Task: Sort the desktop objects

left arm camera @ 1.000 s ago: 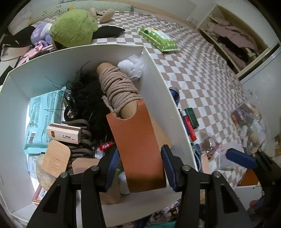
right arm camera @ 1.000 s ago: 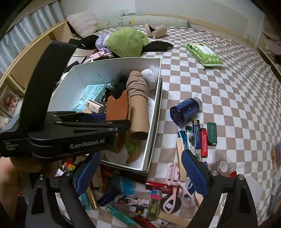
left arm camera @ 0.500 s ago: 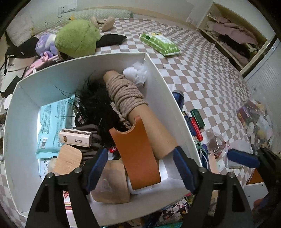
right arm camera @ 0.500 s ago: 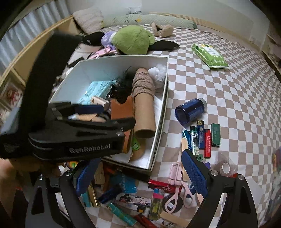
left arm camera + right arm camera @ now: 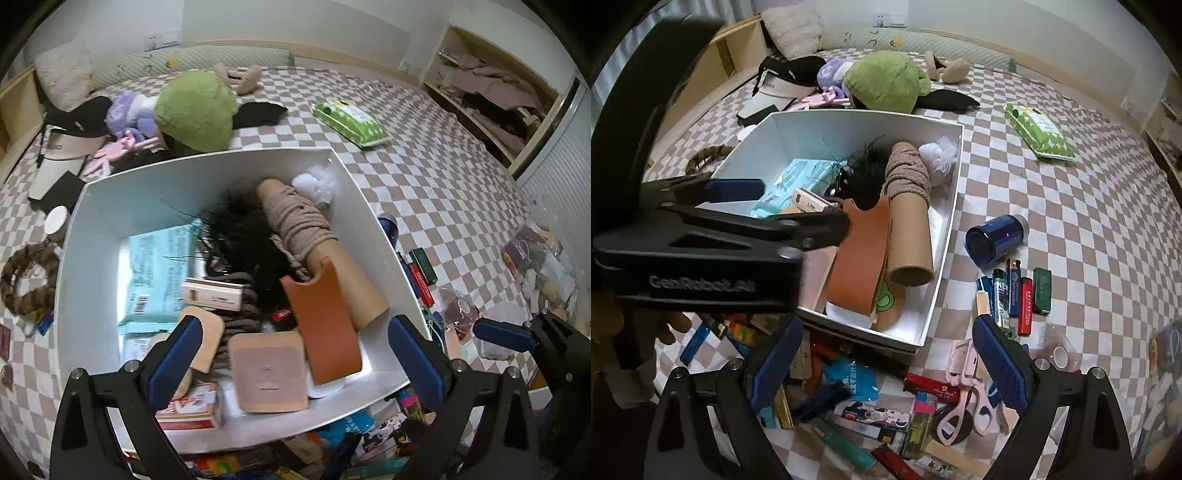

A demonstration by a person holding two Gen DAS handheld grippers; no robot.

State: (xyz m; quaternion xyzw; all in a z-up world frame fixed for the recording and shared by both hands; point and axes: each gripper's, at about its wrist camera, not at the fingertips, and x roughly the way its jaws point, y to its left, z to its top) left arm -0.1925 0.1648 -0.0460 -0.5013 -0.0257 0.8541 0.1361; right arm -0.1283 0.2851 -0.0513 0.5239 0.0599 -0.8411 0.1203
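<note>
My left gripper (image 5: 293, 360) hangs over the white cardboard box (image 5: 92, 229), jaws opening, pads touching nothing. Below them the smooth orange-brown leather sleeve (image 5: 325, 325) with its notched top leans on the cardboard tube (image 5: 347, 284) wound with coarse beige rope (image 5: 299, 218), at the box's right side. A fluffy black feather tuft (image 5: 243, 236) and a teal wipes pack (image 5: 159, 273) lie further left. My right gripper (image 5: 884, 360) is spread and empty above glossy lighters (image 5: 1019, 295) and pink scissors (image 5: 964, 391) on the checked bedspread (image 5: 1071, 184).
</note>
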